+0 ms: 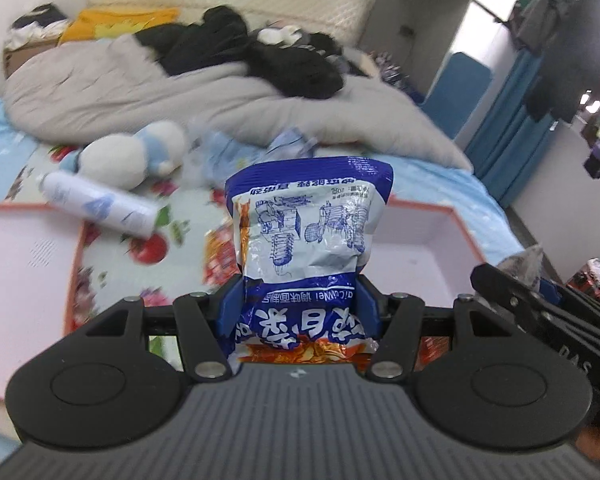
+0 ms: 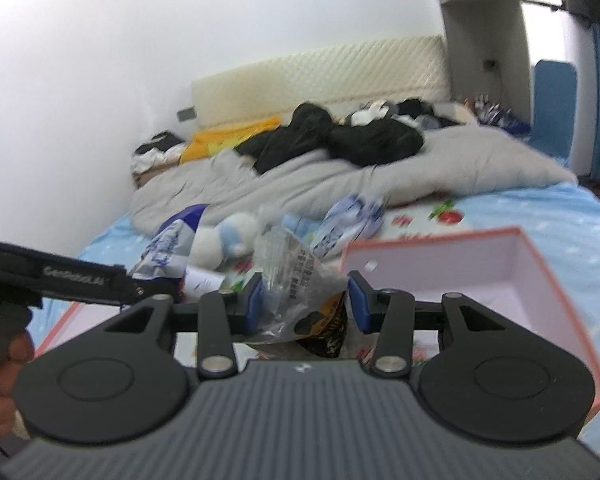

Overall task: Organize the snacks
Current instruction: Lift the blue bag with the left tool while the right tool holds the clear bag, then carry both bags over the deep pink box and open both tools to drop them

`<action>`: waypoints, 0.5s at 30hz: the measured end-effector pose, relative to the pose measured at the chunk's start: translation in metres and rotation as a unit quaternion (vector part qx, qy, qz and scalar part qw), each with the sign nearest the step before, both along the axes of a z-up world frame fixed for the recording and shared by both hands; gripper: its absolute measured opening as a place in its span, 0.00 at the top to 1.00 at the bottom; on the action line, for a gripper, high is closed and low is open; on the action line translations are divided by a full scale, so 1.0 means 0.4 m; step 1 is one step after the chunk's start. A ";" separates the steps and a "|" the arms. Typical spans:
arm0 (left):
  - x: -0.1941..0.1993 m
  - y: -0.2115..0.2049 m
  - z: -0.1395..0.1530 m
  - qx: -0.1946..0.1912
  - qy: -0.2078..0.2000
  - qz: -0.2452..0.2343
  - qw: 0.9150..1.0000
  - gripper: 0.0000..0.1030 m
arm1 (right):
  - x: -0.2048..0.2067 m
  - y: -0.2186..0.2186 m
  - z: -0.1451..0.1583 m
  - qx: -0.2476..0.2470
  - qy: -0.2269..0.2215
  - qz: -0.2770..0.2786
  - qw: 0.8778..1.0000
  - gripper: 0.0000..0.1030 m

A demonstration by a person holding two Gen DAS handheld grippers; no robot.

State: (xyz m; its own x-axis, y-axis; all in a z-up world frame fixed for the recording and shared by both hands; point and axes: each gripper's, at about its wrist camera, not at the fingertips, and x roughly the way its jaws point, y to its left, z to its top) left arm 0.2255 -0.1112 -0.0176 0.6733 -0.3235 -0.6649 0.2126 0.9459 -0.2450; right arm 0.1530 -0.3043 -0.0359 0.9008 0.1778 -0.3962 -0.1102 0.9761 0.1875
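Observation:
My left gripper (image 1: 300, 304) is shut on a blue and white snack packet (image 1: 306, 220), held upright above the bed; the packet also shows at the left of the right wrist view (image 2: 168, 244). My right gripper (image 2: 306, 304) is shut on a clear crinkled snack bag (image 2: 300, 276) with a black and yellow label. An open pink box (image 2: 516, 276) lies on the bed to the right of the right gripper and shows behind the packet in the left wrist view (image 1: 428, 240). The box's lid (image 1: 24, 280) lies at the left. More snack packets (image 2: 352, 220) lie further up the bed.
A white spray can (image 1: 96, 204) and a white and blue plush toy (image 1: 136, 152) lie on the patterned sheet. A grey duvet (image 1: 140, 88) with black clothes (image 1: 268, 56) fills the far bed. Blue curtains (image 1: 508, 128) hang at the right.

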 end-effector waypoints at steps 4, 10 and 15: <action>0.025 -0.080 0.032 -0.003 -0.013 -0.020 1.000 0.38 | 0.024 -0.062 0.029 -0.005 -0.012 -0.021 1.000 0.54; 0.069 -0.202 0.034 -0.011 -0.007 -0.043 0.999 0.38 | 0.062 -0.152 0.023 -0.004 -0.014 -0.040 0.999 0.54; 0.105 -0.317 -0.015 -0.015 0.016 -0.068 0.997 0.38 | 0.077 -0.233 -0.023 0.022 0.002 -0.057 0.998 0.54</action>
